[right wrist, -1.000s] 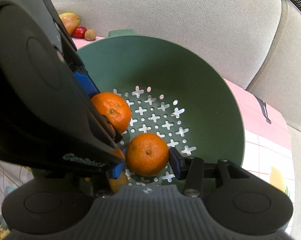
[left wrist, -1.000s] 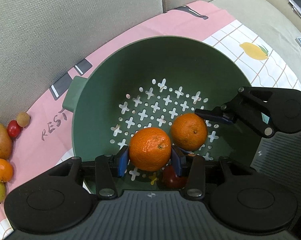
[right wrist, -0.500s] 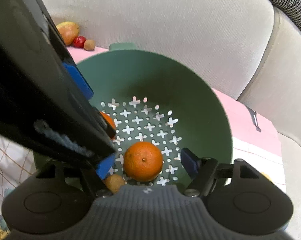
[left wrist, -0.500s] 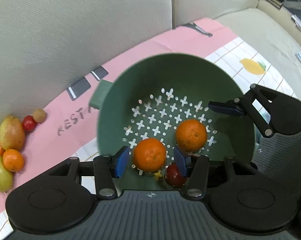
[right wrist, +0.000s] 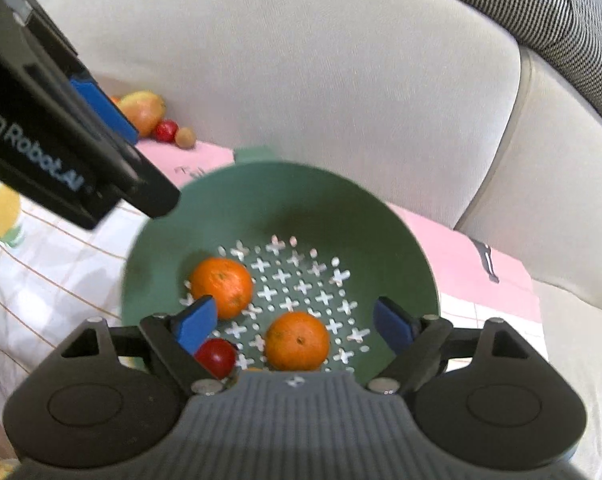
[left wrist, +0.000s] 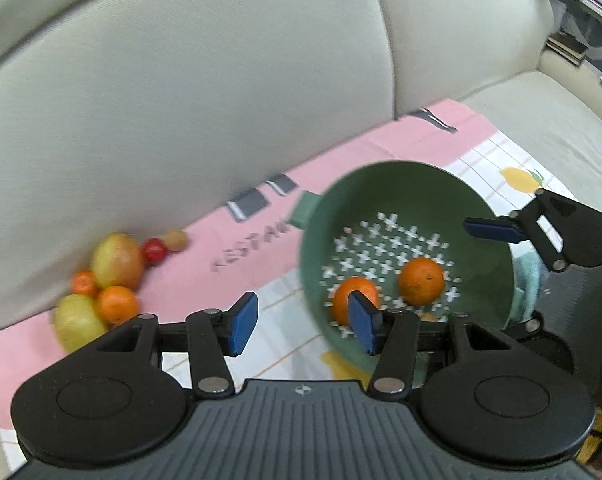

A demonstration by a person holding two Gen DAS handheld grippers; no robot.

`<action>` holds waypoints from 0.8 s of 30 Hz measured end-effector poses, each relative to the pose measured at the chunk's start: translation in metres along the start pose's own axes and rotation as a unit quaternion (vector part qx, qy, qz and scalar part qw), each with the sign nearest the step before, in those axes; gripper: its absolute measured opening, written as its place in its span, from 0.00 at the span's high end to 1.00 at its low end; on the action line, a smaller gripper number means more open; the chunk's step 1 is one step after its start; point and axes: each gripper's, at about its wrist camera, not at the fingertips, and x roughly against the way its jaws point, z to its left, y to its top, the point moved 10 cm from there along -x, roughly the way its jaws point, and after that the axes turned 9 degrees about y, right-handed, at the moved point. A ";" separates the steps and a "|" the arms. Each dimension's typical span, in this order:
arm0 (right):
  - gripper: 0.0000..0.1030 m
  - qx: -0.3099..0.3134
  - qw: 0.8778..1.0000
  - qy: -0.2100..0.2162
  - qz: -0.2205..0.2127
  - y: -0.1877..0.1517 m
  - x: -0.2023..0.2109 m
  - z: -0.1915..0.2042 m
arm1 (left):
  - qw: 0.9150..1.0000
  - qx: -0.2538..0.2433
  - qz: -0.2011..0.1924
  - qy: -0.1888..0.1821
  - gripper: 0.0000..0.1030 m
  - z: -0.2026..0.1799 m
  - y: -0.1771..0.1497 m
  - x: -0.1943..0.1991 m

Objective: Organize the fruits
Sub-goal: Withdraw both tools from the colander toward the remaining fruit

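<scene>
A green colander (left wrist: 413, 196) (right wrist: 285, 204) sits on a pink and white cloth on the sofa. Two oranges lie in it (left wrist: 421, 281) (left wrist: 351, 294); the right wrist view shows them (right wrist: 297, 341) (right wrist: 221, 286) with a small red fruit (right wrist: 216, 357). My left gripper (left wrist: 303, 326) is open and empty, raised above the cloth left of the colander. My right gripper (right wrist: 295, 326) is open and empty above the colander's near rim. A pile of loose fruit (left wrist: 115, 260) lies against the sofa back at the left.
The pile holds a mango, a green fruit (left wrist: 75, 322), two small oranges (left wrist: 117, 304), a red fruit (left wrist: 153, 250) and a brown one (left wrist: 175, 239). The sofa backrest (left wrist: 221, 80) rises behind the cloth (left wrist: 261, 236). Books lie at the far right.
Both grippers have opened, letting go of an orange each, and pulled up and back from the colander. The left gripper has swung left toward the fruit pile.
</scene>
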 end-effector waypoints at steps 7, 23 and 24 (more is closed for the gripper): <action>0.19 -0.007 0.999 0.033 -0.023 0.034 0.031 0.031 | 0.998 0.043 -0.039 0.036 0.41 0.043 -0.009 0.033; 0.12 -0.025 0.992 0.113 -0.057 0.097 0.035 0.098 | 0.982 0.103 -0.078 0.138 0.41 0.174 -0.029 0.084; 0.12 -0.028 0.991 0.116 -0.059 0.102 0.033 0.101 | 0.981 0.110 -0.078 0.140 0.41 0.183 -0.030 0.084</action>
